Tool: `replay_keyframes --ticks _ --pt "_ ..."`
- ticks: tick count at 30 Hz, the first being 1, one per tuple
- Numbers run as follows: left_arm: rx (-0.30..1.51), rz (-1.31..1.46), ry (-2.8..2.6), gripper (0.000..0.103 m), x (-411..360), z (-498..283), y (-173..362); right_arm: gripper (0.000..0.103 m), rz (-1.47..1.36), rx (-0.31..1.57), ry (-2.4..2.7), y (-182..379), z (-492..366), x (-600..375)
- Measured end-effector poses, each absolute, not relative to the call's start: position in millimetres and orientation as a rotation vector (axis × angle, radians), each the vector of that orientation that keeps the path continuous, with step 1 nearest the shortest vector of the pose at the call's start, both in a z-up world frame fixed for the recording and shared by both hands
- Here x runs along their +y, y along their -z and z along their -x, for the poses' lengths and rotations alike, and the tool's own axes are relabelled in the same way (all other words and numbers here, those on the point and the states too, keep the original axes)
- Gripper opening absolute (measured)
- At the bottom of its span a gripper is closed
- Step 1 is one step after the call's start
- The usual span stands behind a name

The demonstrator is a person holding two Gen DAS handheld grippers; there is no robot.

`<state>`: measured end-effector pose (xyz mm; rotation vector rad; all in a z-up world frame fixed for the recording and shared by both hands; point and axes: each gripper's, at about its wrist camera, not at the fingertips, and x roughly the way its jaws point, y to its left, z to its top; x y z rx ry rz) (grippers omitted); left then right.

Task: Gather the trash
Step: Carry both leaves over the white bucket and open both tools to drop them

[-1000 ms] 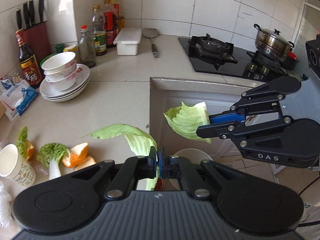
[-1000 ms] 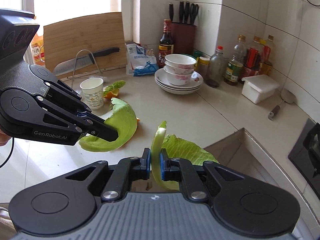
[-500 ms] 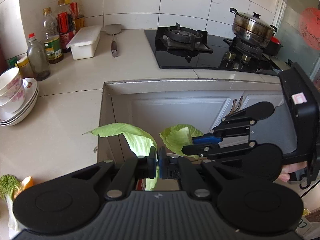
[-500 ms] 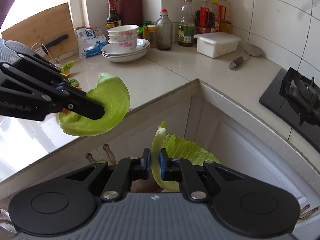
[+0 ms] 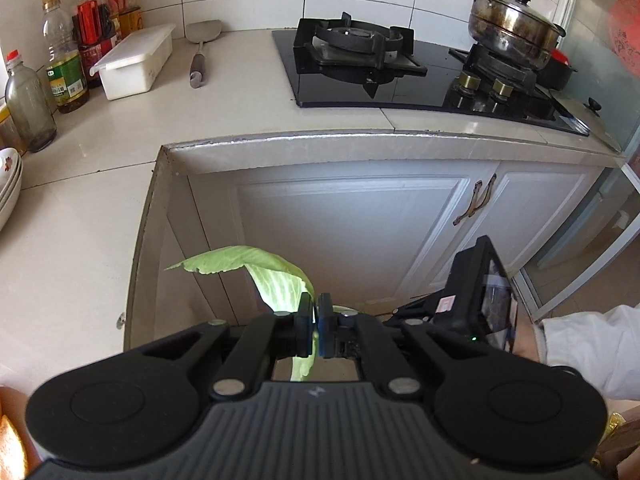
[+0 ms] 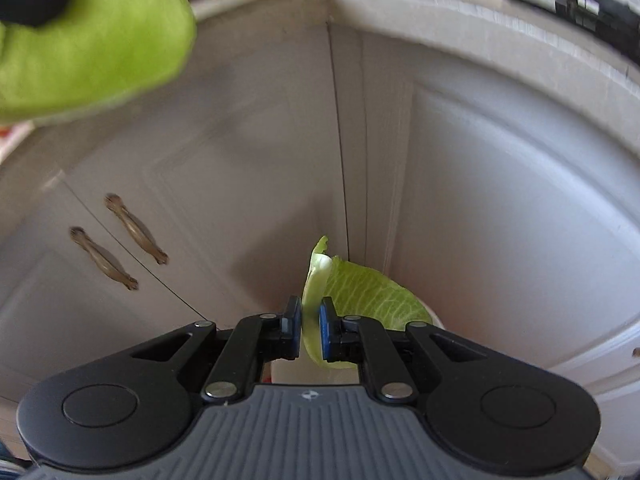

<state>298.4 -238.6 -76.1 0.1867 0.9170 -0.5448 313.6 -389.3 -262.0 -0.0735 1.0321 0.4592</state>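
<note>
My left gripper is shut on a green cabbage leaf and holds it in the air in front of the white corner cabinet, off the counter edge. That leaf also shows large and blurred at the top left of the right wrist view. My right gripper is shut on a second cabbage leaf, lower down in front of the cabinet doors. The right gripper's body shows low right in the left wrist view. A pale rim peeks out behind the right leaf; what it is I cannot tell.
The beige counter wraps round the corner. On it are bottles, a white lidded box, a spatula, stacked plates, a black gas hob and a steel pot. Cabinet doors have bronze handles.
Both grippers have moved down and away from the counter with their leaves. The right one dropped below counter level and now faces the cabinet doors. Both stayed shut.
</note>
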Motion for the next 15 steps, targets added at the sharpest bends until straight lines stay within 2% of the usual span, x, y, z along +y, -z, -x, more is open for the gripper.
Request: replay_keyframes --ticks 6,7,8,9,11,14,15 --pt "0.955 -0.199 0.536 0.000 -249 -314 99 0.016 0.061 1.097 -0.413 323 -327 -384" --pt "0.963 -0.202 0.535 0.000 -251 -317 103 0.024 0.064 1.111 -0.405 330 -328 -382" --pt "0.967 -0.204 0.536 0.000 -252 -318 105 0.038 0.064 1.119 -0.402 335 -329 -380" --pt "0.973 -0.207 0.537 0.000 -254 -319 108 0.045 0.063 1.121 -0.401 338 -329 -380" --pt "0.981 -0.211 0.542 0.000 -258 -322 113 0.073 0.066 1.112 -0.403 340 -326 -378" --pt "0.990 -0.209 0.551 0.000 -263 -325 120 0.093 0.048 1.088 -0.415 334 -321 -378" --pt "0.994 -0.207 0.556 0.000 -265 -326 123 0.095 0.046 1.081 -0.417 332 -320 -379"
